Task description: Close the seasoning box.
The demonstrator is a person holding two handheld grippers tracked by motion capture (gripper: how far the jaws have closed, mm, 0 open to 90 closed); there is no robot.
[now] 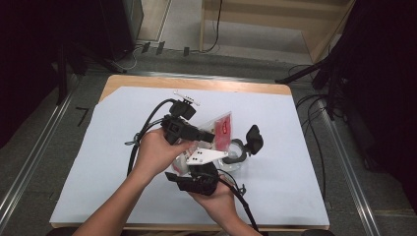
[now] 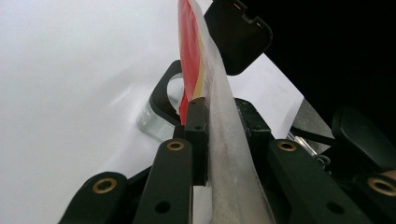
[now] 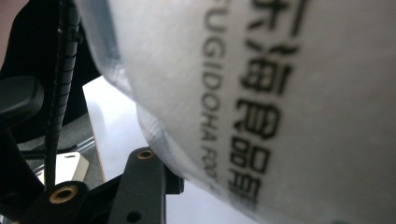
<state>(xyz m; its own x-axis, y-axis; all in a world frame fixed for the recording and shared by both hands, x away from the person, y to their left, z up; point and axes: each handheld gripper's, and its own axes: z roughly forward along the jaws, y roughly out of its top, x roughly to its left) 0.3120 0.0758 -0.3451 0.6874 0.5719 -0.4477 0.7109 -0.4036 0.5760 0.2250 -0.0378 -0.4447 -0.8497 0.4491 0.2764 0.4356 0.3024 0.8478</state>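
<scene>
A clear plastic bag [image 1: 223, 129] with a red label and white contents is held up over the table's middle. My left gripper [image 1: 209, 136] is shut on its edge; in the left gripper view both pads clamp the bag [image 2: 192, 56] where the gripper [image 2: 219, 114] meets it. Just below, my right gripper [image 1: 191, 168] points up at the bag's lower part. In the right gripper view the printed bag [image 3: 280, 93] bulges against one finger [image 3: 140, 186] and hides the other. A glass jar [image 1: 236, 153] with its black lid [image 1: 254, 139] flipped open sits on the table beyond the bag.
A white sheet [image 1: 123, 162] covers the wooden table [image 1: 147, 81]. Black cables [image 1: 135, 142] trail from both grippers over the sheet. Metal rails run along both sides of the table, and dark stands and cords lie on the floor behind it.
</scene>
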